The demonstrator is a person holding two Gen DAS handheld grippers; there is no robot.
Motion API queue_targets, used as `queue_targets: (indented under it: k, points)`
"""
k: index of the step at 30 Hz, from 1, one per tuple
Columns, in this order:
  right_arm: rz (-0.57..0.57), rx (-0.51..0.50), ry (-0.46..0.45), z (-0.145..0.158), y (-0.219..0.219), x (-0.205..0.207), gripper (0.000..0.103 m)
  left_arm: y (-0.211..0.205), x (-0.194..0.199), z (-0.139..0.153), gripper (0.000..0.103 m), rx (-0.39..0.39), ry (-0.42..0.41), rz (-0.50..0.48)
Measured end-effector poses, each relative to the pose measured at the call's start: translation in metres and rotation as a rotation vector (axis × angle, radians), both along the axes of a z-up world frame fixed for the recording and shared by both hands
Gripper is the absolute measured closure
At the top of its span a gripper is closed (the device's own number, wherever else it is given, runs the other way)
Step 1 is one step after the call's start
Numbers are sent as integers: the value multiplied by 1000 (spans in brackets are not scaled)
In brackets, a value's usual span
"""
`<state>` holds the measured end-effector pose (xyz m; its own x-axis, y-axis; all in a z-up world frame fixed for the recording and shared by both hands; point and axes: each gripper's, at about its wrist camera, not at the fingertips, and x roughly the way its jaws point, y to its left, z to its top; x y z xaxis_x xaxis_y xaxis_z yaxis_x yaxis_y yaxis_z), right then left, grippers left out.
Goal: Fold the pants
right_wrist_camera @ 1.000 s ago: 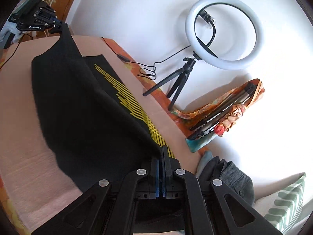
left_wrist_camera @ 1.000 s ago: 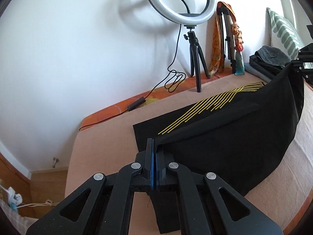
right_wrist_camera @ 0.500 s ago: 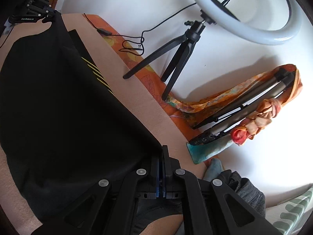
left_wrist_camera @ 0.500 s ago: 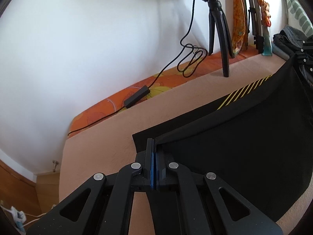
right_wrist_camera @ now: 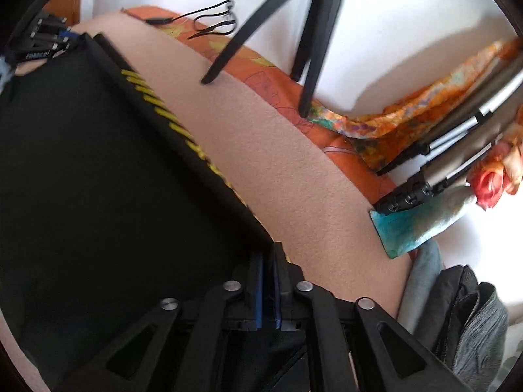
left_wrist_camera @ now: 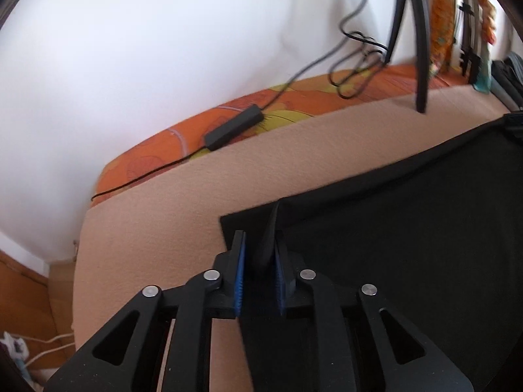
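Observation:
The black pants [left_wrist_camera: 408,245] with yellow stripes [right_wrist_camera: 170,121] lie folded over on the peach blanket [left_wrist_camera: 196,202]. My left gripper [left_wrist_camera: 258,251] has its jaws parted, with a ridge of black cloth standing loose between the blue pads. My right gripper [right_wrist_camera: 268,261] has its jaws slightly parted at the pants' near corner; cloth sits in the narrow gap. The pants [right_wrist_camera: 98,179] stretch flat from it to the left gripper [right_wrist_camera: 42,49] at the far end. Only a sliver of stripes shows along the folded edge.
A ring-light tripod [right_wrist_camera: 313,32] stands on the orange sheet [left_wrist_camera: 294,104] by the white wall, its cable and inline box [left_wrist_camera: 233,127] lying there. Folded stands wrapped in a colourful scarf [right_wrist_camera: 441,143] and a pile of dark clothes [right_wrist_camera: 474,320] sit at the right.
Both grippers carried the lifted pants edge forward and down over the striped layer, covering most stripes. Both jaws went from shut to parted, the left one more widely.

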<state>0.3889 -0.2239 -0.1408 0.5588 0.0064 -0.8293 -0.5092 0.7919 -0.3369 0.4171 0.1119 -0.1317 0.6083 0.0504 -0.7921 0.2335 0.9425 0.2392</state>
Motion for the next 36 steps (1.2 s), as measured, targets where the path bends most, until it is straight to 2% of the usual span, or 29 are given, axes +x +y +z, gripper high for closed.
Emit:
queue_targets:
  k: [1, 3, 5, 10, 15, 18, 20, 25, 29, 34, 36]
  points:
    - [-28, 18, 4, 2, -6, 3, 74, 3, 2, 2, 87, 4, -6, 20]
    - [-68, 29, -1, 5, -12, 7, 73, 10, 1, 7, 87, 23, -31, 64]
    - [-104, -8, -31, 7, -16, 7, 66, 17, -4, 14, 83, 6, -46, 97]
    - [-128, -3, -96, 23, -19, -16, 53, 17, -40, 36, 74, -34, -98, 82]
    - [-134, 148, -149, 55, -17, -63, 48, 4, -85, 50, 67, -144, -104, 36]
    - [-94, 249, -125, 65, -2, -103, 47, -8, -116, 52, 67, -206, -94, -5]
    - [-48, 280, -113, 67, 13, -130, 47, -18, -137, 51, 67, -249, -69, -48]
    - [86, 302, -58, 56, 50, -180, 47, -50, -189, 48, 67, -318, -9, -159]
    - [161, 292, -16, 36, 72, -200, 49, -77, -222, 41, 67, -373, 49, -255]
    - [237, 160, -23, 8, 103, -209, 49, -105, -223, 19, 70, -406, 137, -310]
    - [246, 133, -12, -1, 109, -209, 49, -114, -219, 11, 70, -394, 152, -321]
